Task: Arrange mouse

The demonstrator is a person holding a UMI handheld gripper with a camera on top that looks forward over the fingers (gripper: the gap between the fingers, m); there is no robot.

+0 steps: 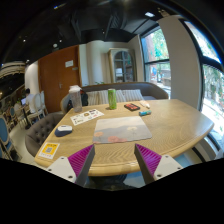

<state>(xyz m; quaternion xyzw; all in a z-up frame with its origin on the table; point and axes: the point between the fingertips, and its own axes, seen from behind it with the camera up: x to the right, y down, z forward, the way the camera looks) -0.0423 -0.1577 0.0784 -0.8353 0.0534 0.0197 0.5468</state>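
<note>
Apparently nothing of the arranging had been done. The gripper (113, 160) hung with its jaws spread apart and empty, the purple pads (82, 158) framing only the near rim of the wooden table (170, 130). Just beyond the fingers lay a grey mouse mat (122, 128), bare as far as could be told. A small dark object (64, 129) sat on the tabletop off to the left of the mat, beside a printed sheet (86, 116); it was judged likely to be the mouse, though too small to be sure. A yellow booklet (47, 151) lay nearer the left rim, and a green cup (112, 98) and a dark box (132, 106) stood at the far side.

What remained, then, was the whole job: reach, grasp, carry to the mat. The table's middle offered open room, and the path from mat toward the dark object looked unobstructed. The curved near edge lay close under the fingers, and a chair (42, 127) crowded the left side.
</note>
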